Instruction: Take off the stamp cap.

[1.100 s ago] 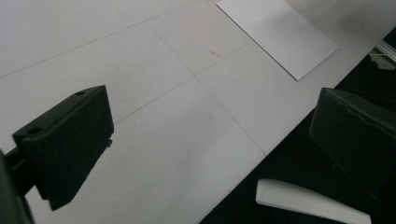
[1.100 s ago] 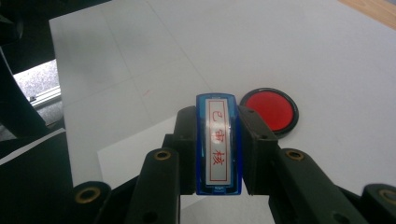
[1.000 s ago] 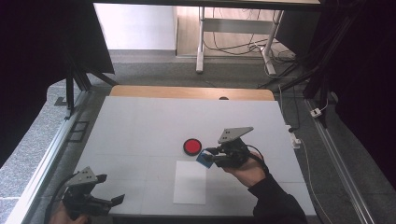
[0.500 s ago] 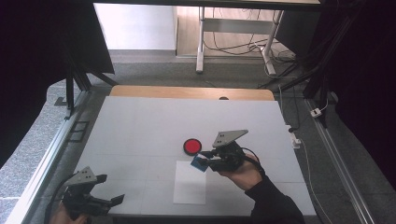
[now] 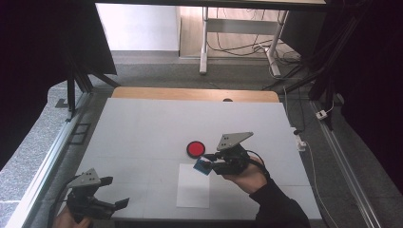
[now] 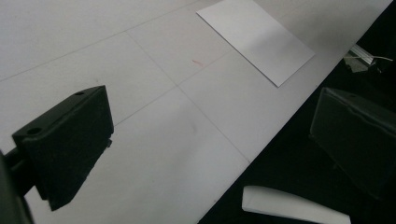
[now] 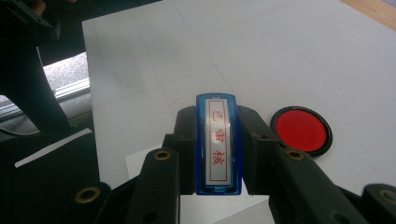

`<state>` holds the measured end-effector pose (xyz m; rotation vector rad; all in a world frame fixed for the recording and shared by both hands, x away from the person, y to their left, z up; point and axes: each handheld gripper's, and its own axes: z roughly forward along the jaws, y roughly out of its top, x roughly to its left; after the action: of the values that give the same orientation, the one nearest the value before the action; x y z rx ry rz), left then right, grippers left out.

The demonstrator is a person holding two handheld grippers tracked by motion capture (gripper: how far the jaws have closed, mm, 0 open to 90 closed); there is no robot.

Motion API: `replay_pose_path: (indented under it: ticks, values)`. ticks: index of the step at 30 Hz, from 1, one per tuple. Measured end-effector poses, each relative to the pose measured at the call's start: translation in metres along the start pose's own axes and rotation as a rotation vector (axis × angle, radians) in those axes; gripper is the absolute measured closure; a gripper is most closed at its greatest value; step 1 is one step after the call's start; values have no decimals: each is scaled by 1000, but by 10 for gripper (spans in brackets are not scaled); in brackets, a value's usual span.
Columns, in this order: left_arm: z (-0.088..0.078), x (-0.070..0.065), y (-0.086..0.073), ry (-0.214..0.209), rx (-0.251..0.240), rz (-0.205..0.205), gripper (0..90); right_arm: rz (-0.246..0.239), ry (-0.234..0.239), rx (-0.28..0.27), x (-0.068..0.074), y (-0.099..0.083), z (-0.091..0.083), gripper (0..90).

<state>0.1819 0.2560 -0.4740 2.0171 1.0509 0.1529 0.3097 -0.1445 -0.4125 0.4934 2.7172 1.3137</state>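
Note:
My right gripper is shut on a blue stamp with red characters on its white label; the stamp hangs over the top edge of a white sheet of paper. A round red ink pad in a black rim lies on the table just beyond, also seen as the red ink pad to the right of the stamp. My left gripper is open at the table's near left corner, its jaws wide apart over the table edge. The sheet of paper lies ahead of it.
The white table has a wooden strip along its far edge. Metal rails run along both sides. A desk frame and cables stand on the floor beyond. A small white strip lies below the table's near edge.
My right gripper has moved a little left and toward the near side with the stamp, now over the paper's top edge. The left gripper has stayed put.

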Motion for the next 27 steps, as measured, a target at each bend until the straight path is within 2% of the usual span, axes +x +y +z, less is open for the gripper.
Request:
replay_pose_path:
  ticks: [6,16,22,27]
  values:
    - [3,0,4,-6,-28,26,0,-8,-4,1,0,0,-1,711]
    - [13,-2,14,-8,-22,61,0,-6,8,-6,0,1,-2,711]
    - [17,-5,24,-51,-34,68,0,-13,16,-11,1,2,-2,711]
    - [23,-8,34,-69,-34,109,0,-9,20,-21,2,4,-4,711]
